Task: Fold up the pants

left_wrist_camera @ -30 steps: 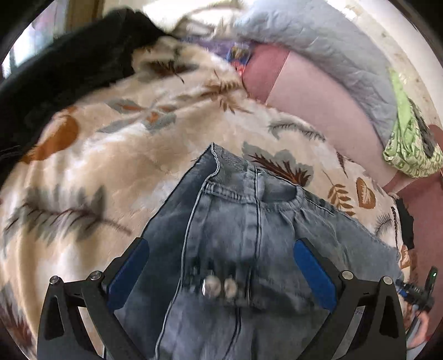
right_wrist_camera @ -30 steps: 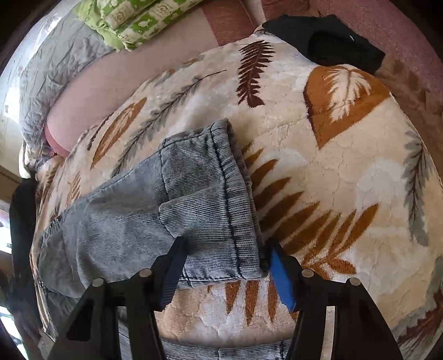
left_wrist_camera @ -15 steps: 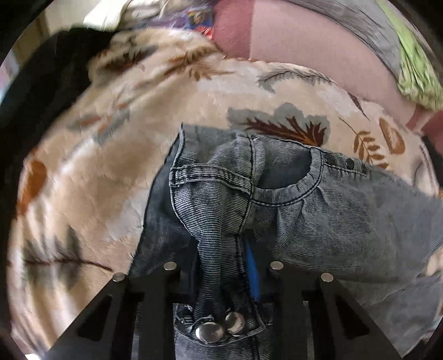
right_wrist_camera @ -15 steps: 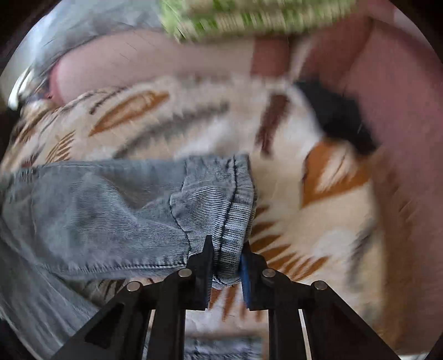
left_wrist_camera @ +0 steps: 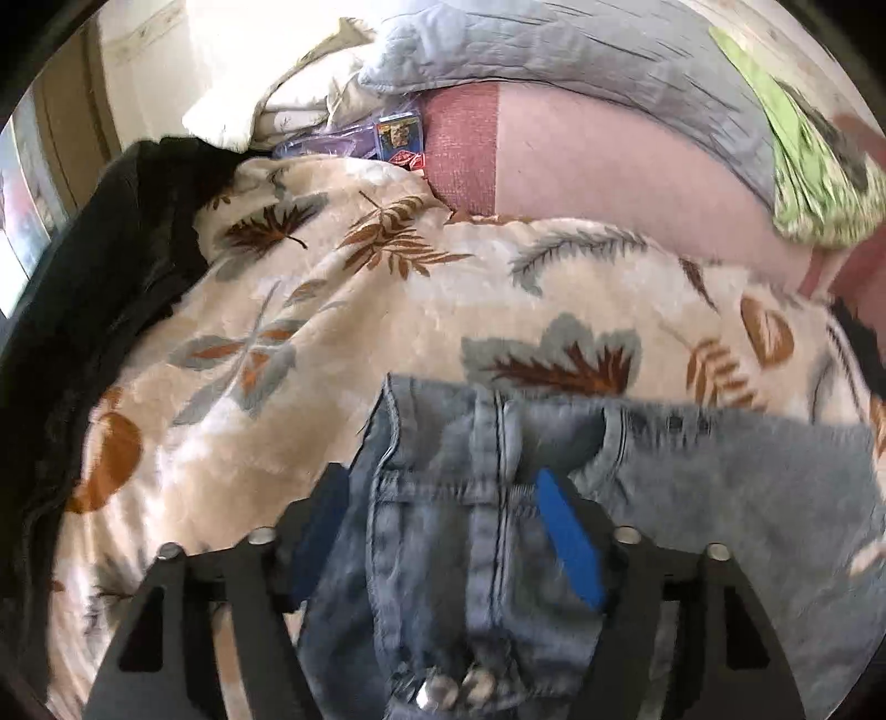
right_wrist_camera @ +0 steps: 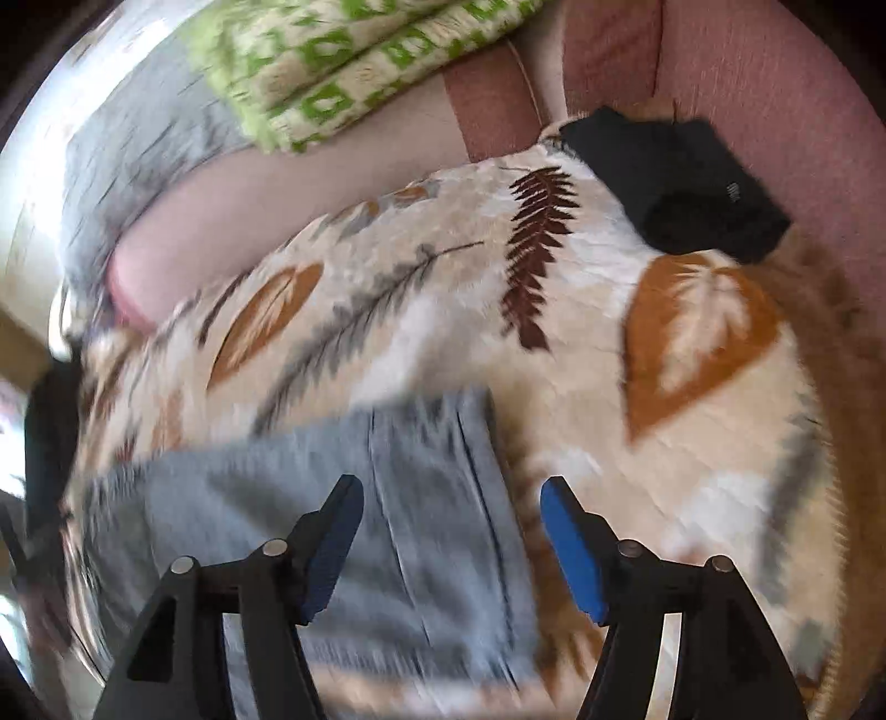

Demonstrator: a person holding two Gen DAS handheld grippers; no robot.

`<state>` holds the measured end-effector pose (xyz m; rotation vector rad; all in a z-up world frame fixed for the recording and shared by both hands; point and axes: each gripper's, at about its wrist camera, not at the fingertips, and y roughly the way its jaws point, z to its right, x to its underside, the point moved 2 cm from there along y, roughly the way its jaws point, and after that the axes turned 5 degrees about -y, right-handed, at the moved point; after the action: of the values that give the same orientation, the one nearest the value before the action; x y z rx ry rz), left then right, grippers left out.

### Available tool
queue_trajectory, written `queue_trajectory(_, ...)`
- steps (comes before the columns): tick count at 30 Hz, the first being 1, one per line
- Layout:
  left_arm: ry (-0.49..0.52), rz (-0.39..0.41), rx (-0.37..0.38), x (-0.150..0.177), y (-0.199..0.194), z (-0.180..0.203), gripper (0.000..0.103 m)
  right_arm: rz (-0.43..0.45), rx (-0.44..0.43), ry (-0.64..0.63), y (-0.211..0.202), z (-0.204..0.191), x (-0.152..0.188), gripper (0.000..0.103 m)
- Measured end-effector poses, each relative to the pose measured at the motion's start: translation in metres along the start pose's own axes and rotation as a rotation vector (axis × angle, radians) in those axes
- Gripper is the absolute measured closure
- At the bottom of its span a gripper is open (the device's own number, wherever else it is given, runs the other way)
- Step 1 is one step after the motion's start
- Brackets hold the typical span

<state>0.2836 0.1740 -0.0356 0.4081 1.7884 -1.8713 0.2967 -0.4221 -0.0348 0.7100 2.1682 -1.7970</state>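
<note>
Light blue denim pants (left_wrist_camera: 692, 498) lie on a cream blanket with a leaf print (left_wrist_camera: 343, 310). In the left wrist view the waistband end with metal buttons (left_wrist_camera: 448, 689) sits between the fingers of my left gripper (left_wrist_camera: 443, 504), which is open around it. In the right wrist view the hem end of the pants (right_wrist_camera: 437, 498) lies between the fingers of my right gripper (right_wrist_camera: 451, 504), which is open above it. The blue pads (right_wrist_camera: 570, 548) stand well apart.
A pink cushion (left_wrist_camera: 609, 155), a grey quilt (left_wrist_camera: 554, 50) and a green patterned cloth (right_wrist_camera: 343, 61) lie behind the blanket. A dark garment (left_wrist_camera: 99, 266) lies at the left, and a black folded item (right_wrist_camera: 681, 183) sits at the far right on the blanket's edge.
Both grippers were shut on the denim half a second ago and have opened, letting the waistband and the hem go. The pants lie further forward on the blanket.
</note>
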Motion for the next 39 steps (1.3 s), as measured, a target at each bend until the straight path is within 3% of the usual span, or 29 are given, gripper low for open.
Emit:
queue_trajectory(2, -0.014, -0.055, 0.004, -0.004, 0.023, 0.003, 0.030, -0.062, 0.023, 0.013, 0.036, 0.000, -0.015, 0.034)
queue_trajectory(4, -0.003, -0.149, -0.048, 0.000, 0.056, 0.005, 0.030, -0.100, 0.044, -0.011, 0.063, -0.007, -0.020, 0.058)
queue_trajectory(5, 0.012, -0.171, -0.070, 0.006, 0.063, 0.008, 0.031, -0.085, 0.110, -0.053, 0.067, -0.014, -0.023, 0.081)
queue_trajectory(6, 0.029, -0.159, -0.091, 0.007, 0.068, 0.010, 0.031, -0.069, 0.125, -0.074, 0.065, -0.020, -0.026, 0.088)
queue_trajectory(9, 0.023, -0.146, -0.083, 0.000, 0.066, 0.015, 0.047, 0.071, 0.282, -0.198, 0.045, -0.042, -0.034, 0.086)
queue_trajectory(10, 0.026, -0.141, -0.094, -0.002, 0.067, 0.017, 0.047, 0.075, 0.305, -0.204, 0.051, -0.044, -0.035, 0.085)
queue_trajectory(11, 0.024, -0.134, -0.114, -0.002, 0.072, 0.018, 0.045, 0.029, 0.324, -0.207, 0.067, -0.044, -0.033, 0.073)
queue_trajectory(12, 0.021, -0.124, -0.125, -0.001, 0.073, 0.019, 0.041, -0.050, 0.327, -0.216, 0.087, -0.042, -0.030, 0.066)
queue_trajectory(13, 0.021, -0.116, -0.133, -0.001, 0.076, 0.019, 0.037, -0.048, 0.320, -0.211, 0.092, -0.040, -0.029, 0.065)
queue_trajectory(15, 0.012, -0.113, -0.129, -0.002, 0.072, 0.016, 0.035, 0.004, 0.282, -0.125, 0.077, -0.033, -0.032, 0.043)
queue_trajectory(16, 0.010, -0.105, -0.114, -0.005, 0.068, 0.013, 0.035, 0.017, 0.240, -0.086, 0.070, -0.029, -0.033, 0.038)
queue_trajectory(20, 0.025, -0.014, -0.061, -0.013, 0.042, 0.010, 0.032, 0.051, 0.202, -0.106, 0.042, -0.021, -0.035, 0.037)
queue_trajectory(26, -0.118, -0.042, 0.034, -0.031, 0.049, -0.010, 0.032, 0.003, 0.078, -0.047, 0.042, -0.015, -0.046, 0.036)
queue_trajectory(32, -0.126, -0.148, 0.017, -0.030, 0.083, -0.012, 0.032, -0.097, 0.059, -0.018, 0.079, -0.012, -0.042, 0.037)
queue_trajectory(35, -0.123, -0.133, -0.008, -0.036, 0.088, -0.012, 0.033, -0.098, 0.065, -0.034, 0.081, -0.017, -0.045, 0.043)
queue_trajectory(39, -0.143, -0.113, -0.004, -0.045, 0.089, -0.017, 0.033, -0.100, 0.039, -0.001, 0.073, -0.016, -0.053, 0.043)
